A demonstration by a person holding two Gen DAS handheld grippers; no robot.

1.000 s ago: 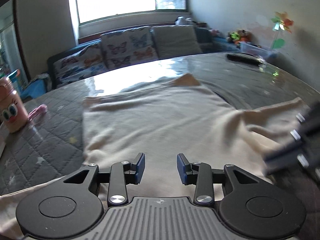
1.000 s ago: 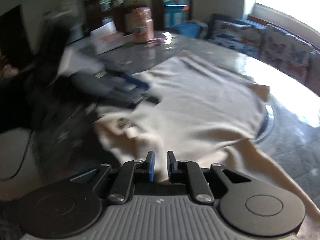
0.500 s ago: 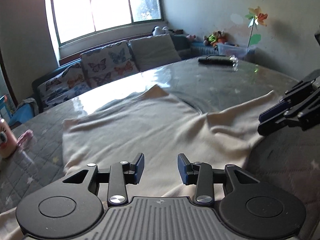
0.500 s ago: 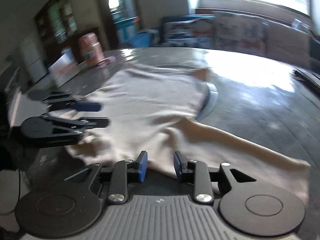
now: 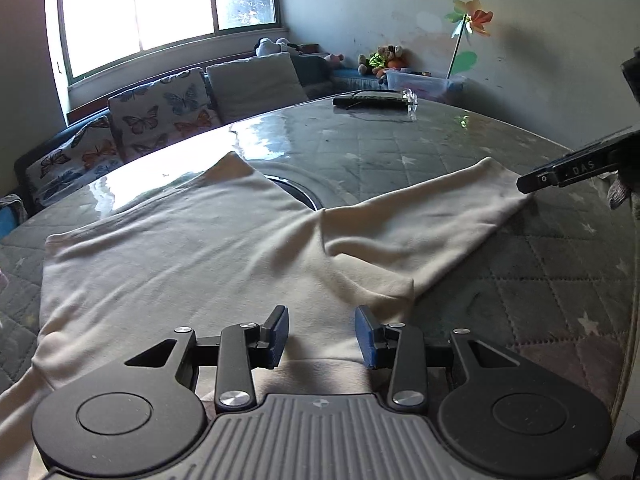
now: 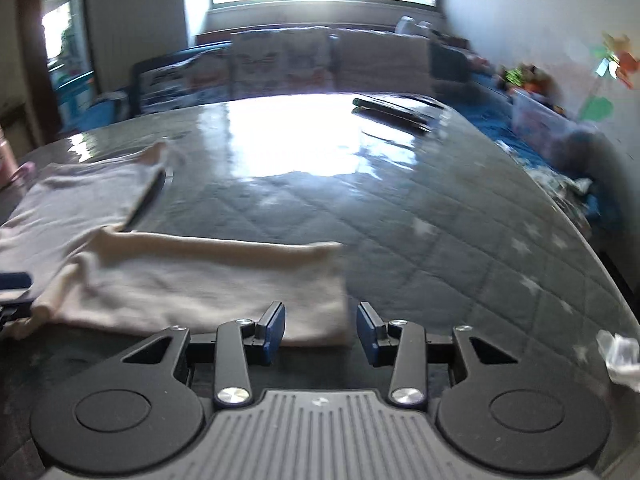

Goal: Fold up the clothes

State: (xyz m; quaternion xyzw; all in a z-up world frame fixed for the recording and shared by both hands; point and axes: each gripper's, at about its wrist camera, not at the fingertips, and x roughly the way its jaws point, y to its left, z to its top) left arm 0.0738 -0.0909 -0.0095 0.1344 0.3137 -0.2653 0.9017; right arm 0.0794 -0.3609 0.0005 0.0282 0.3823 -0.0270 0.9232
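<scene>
Right tool (image 6: 321, 330) opening, nothing between the blue pads, just short of the sleeve (image 6: 224, 280) end. Left tool (image 5: 321, 334) released too, gaping over the near hem of the cream garment (image 5: 180, 248), spread flat on the quilted table (image 5: 540, 264), sleeve stretched out right. Likely step: laying out before fold 1. Next probably calls for pinching the sleeve end and carrying it left across the body.

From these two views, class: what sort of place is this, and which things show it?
Probably a home living room. A sofa with butterfly cushions sits under the window, soft toys line the wall, and a cream garment lies on a quilted table.
</scene>
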